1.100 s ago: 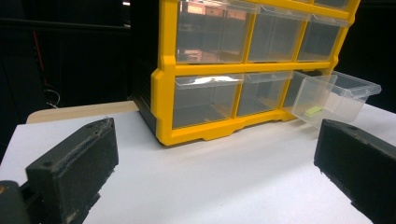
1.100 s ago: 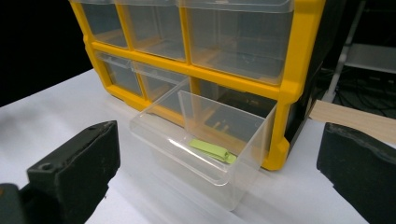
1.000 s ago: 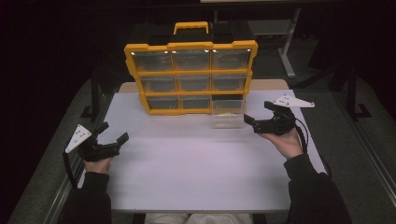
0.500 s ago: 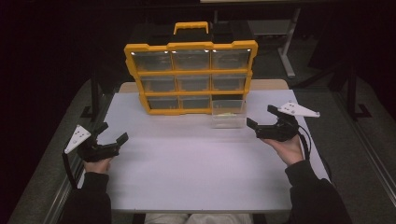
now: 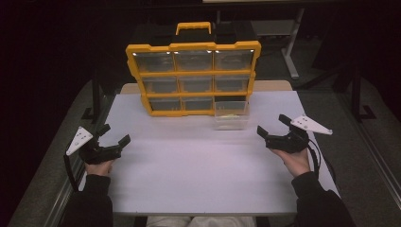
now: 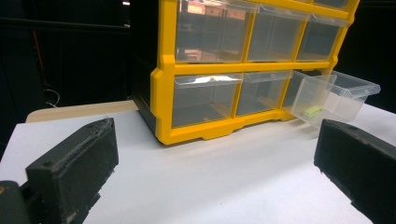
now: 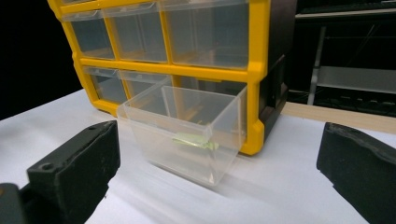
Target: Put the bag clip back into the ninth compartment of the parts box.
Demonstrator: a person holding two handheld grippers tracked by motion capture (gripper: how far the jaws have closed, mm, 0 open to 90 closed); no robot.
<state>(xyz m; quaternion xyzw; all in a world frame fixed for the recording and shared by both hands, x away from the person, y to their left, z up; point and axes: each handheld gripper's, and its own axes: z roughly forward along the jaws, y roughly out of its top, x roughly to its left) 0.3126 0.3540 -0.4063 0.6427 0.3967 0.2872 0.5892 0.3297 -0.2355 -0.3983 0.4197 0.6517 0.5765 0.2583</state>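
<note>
**Open drawer waits between two spread grippers**

A yellow plastic organiser cabinet with nine clear drawers (image 5: 193, 78) is stood upright at the far middle of the white table (image 5: 198, 184), its fronts turned toward the person so that every drawer can be reached from the near side. The clear plastic drawer at the bottom right (image 5: 230, 112) is pulled well out of its slot and rests tilted on the table, which leaves its top open from above. A small pale green piece (image 7: 195, 140) is seen lying flat on its floor.

The right gripper (image 5: 275, 135) is held just right of that drawer and apart from it, its jaws spread wide and empty, aimed at the drawer as though for a reach inside or a push on its front. The left gripper (image 5: 113, 137) is kept low at the near left, well apart from the cabinet, jaws likewise spread with nothing between them, judged to be out of the way.
</note>
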